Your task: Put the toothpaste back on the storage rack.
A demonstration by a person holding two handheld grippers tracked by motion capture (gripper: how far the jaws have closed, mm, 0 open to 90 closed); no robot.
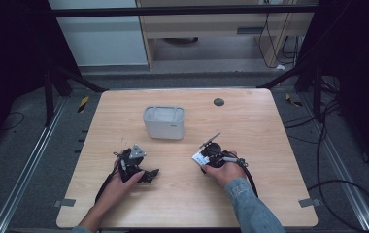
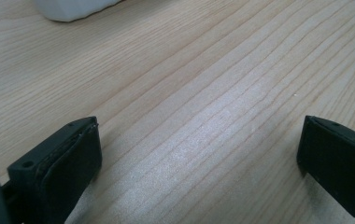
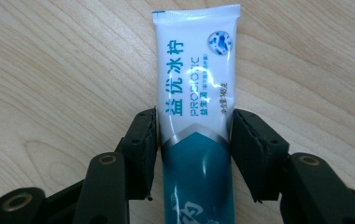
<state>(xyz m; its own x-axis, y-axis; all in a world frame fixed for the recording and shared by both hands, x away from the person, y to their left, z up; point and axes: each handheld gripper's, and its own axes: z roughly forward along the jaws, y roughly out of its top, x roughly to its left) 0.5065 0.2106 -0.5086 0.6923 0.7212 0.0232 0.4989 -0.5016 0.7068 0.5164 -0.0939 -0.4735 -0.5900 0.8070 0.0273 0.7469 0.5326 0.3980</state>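
The right gripper [image 3: 194, 140] has its jaws closed on a toothpaste tube [image 3: 196, 93] printed "PROBIOTIC". The left gripper [image 2: 199, 154] rests with jaws wide over bare bench [image 1: 260, 131], near the white bin [image 1: 164, 122].

Toothpaste tube [image 3: 196, 93] between the black jaws is white up top, teal below with a silver chevron; light woodgrain tabletop [image 3: 49, 70], pale grey bin [image 1: 164, 122] beyond.
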